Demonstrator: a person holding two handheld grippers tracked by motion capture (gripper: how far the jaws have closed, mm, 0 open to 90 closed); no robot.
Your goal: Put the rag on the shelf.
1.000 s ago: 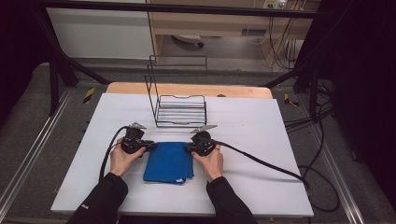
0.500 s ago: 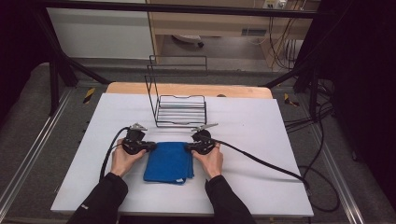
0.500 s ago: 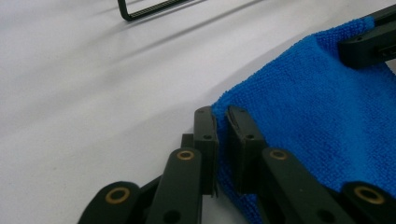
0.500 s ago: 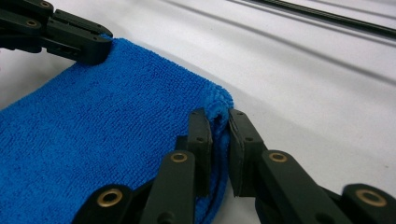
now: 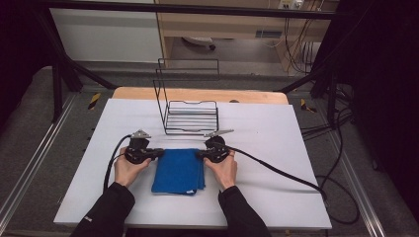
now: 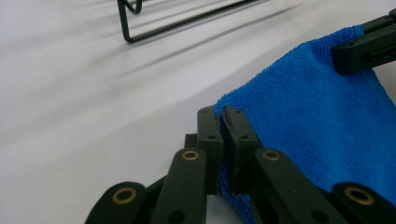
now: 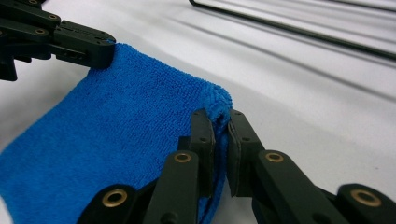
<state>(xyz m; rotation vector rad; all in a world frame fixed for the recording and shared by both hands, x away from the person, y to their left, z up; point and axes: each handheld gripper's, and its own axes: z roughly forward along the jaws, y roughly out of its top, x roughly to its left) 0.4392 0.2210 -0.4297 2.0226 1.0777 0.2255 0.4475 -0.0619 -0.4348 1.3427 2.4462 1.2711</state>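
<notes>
High view: I see my left gripper point(image 5: 159, 153) and right gripper point(image 5: 198, 154), fingers just closed, each grasping a far corner of the cloth point(image 5: 179, 170).

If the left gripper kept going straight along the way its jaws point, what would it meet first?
The left gripper, shut on a far corner of the blue cloth, points across that edge at the right gripper. It would probably meet that gripper first; the wire rack lies off to the side.
</notes>
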